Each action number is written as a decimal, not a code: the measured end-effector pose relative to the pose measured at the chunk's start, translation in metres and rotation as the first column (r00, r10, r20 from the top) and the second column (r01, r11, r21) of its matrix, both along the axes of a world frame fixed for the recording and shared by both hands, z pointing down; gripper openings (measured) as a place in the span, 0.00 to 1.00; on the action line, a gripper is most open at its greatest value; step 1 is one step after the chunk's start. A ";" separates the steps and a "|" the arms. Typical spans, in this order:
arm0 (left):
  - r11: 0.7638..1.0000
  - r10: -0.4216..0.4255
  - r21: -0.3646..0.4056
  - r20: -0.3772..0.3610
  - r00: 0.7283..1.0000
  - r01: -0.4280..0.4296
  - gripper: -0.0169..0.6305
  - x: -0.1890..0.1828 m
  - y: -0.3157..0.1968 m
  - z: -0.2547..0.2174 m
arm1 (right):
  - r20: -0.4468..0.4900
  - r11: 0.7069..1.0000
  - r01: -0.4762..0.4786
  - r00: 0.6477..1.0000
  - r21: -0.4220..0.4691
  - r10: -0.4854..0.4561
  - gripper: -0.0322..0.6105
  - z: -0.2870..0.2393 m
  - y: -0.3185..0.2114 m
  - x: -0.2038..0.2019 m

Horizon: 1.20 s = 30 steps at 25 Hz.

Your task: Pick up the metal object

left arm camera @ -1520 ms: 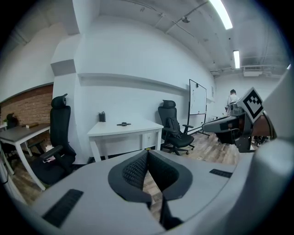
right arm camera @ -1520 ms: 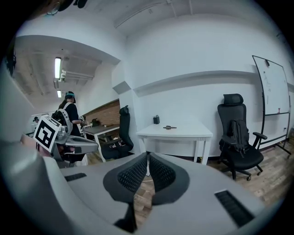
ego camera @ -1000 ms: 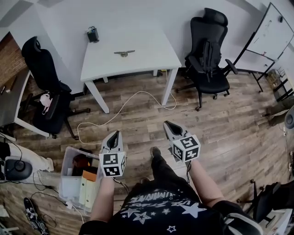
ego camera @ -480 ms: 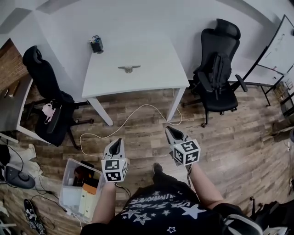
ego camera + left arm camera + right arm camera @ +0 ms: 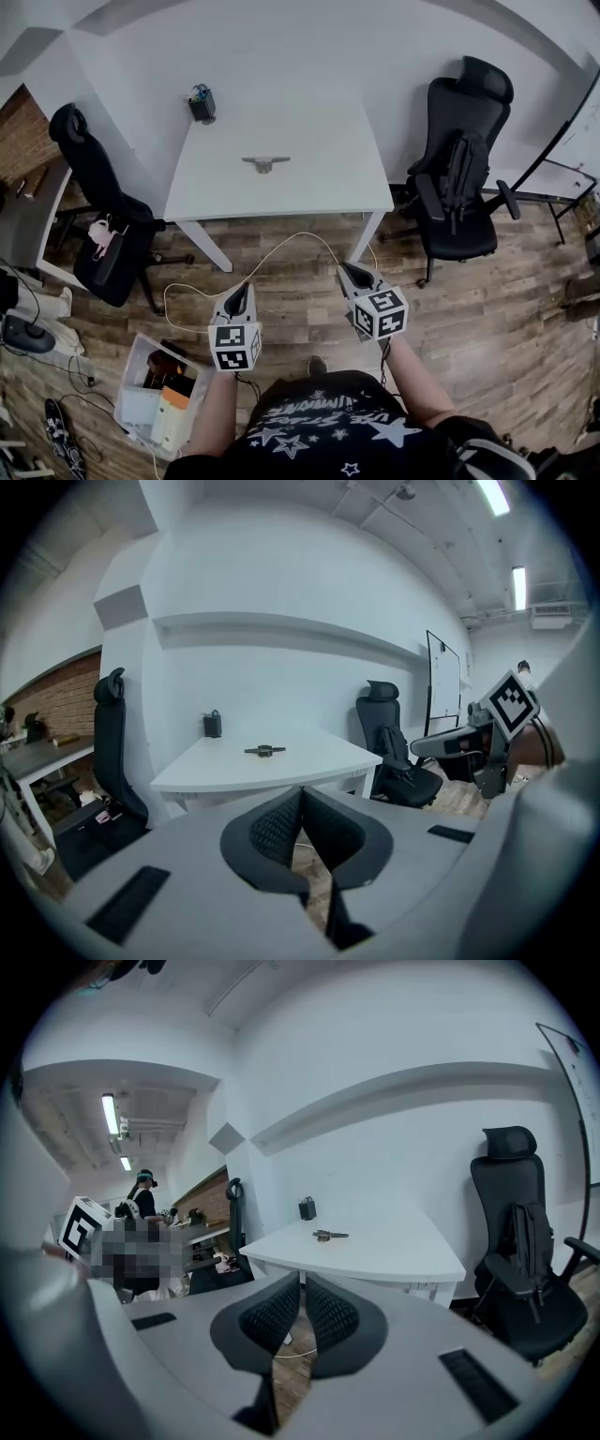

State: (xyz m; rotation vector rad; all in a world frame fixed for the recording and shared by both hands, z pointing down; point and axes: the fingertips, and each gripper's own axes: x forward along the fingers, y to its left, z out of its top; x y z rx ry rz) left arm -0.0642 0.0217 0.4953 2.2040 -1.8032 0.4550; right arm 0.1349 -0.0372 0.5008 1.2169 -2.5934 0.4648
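The metal object (image 5: 264, 163) is a small grey bar with a knob, lying alone near the middle of the white table (image 5: 319, 187). It also shows in the left gripper view as the metal object (image 5: 265, 751) and in the right gripper view as the metal object (image 5: 329, 1235), far ahead of both pairs of jaws. My left gripper (image 5: 241, 290) and right gripper (image 5: 345, 270) are held over the wooden floor, well short of the table. The left gripper (image 5: 302, 797) is shut and empty. The right gripper (image 5: 303, 1283) is shut with nothing between its pads.
A small black device (image 5: 202, 103) stands at the table's far left corner. Black office chairs stand left (image 5: 98, 225) and right (image 5: 459, 178) of the table. A white cable (image 5: 272, 258) runs over the floor. A plastic box (image 5: 141, 403) of items sits at my lower left.
The table and chairs have slid lower and grown larger in the head view, so the person has come closer to the table. Both grippers stay shut and level.
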 end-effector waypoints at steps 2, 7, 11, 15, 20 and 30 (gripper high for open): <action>1.000 -0.014 0.002 0.004 1.000 0.014 0.06 0.004 -0.012 -0.001 | 0.005 1.000 0.012 1.000 -0.004 -0.012 0.13 0.002 -0.014 0.005; 0.999 -0.033 -0.001 0.007 0.999 0.033 0.06 0.009 -0.035 -0.005 | 0.015 1.000 0.019 1.000 -0.020 -0.019 0.13 0.006 -0.041 0.012; 0.999 -0.032 -0.002 0.011 0.999 0.032 0.06 0.004 -0.056 -0.003 | 0.010 0.999 0.020 1.000 -0.037 -0.019 0.13 0.015 -0.057 0.009; 1.000 -0.016 -0.004 0.009 1.000 0.016 0.06 -0.004 -0.086 0.004 | -0.001 0.999 0.007 1.000 -0.043 -0.007 0.13 0.022 -0.079 0.004; 1.000 0.030 -0.005 0.003 1.000 -0.030 0.06 -0.017 -0.147 0.011 | -0.013 0.998 -0.047 0.999 -0.043 0.046 0.13 0.025 -0.127 0.000; 0.991 0.135 -0.018 -0.001 0.991 -0.135 0.06 -0.055 -0.279 0.013 | -0.050 0.993 -0.104 0.994 -0.049 0.102 0.13 0.022 -0.239 -0.045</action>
